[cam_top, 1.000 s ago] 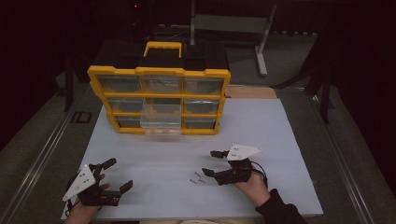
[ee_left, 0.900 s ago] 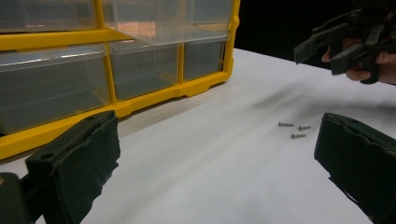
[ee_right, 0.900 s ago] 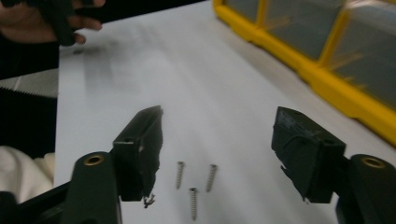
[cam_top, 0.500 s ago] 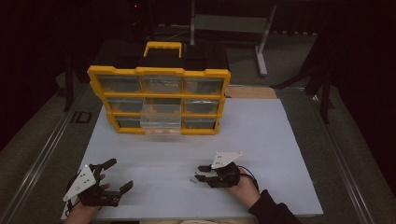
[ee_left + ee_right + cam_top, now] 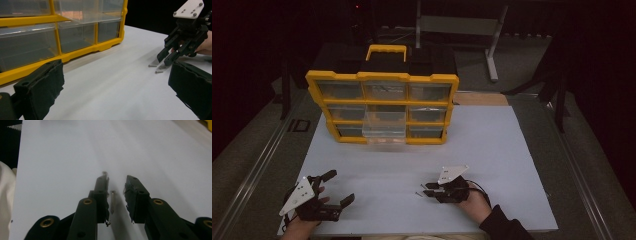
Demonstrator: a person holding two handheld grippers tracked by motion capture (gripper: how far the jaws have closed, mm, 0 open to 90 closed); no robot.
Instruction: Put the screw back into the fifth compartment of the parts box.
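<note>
Closing narrowly around a screw lying on the table, the right gripper straddles it, pads not yet pressing, while the left gripper waits wide, empty

The high view looked down and forward over the white table, the organizer at twelve o'clock. The left gripper view sat low, facing the organizer. Both shared the screws; the right gripper view hung close above one.

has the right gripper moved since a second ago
Yes. The right gripper has shifted left and nearer the table's front edge, its jaws closing around a screw.
</note>
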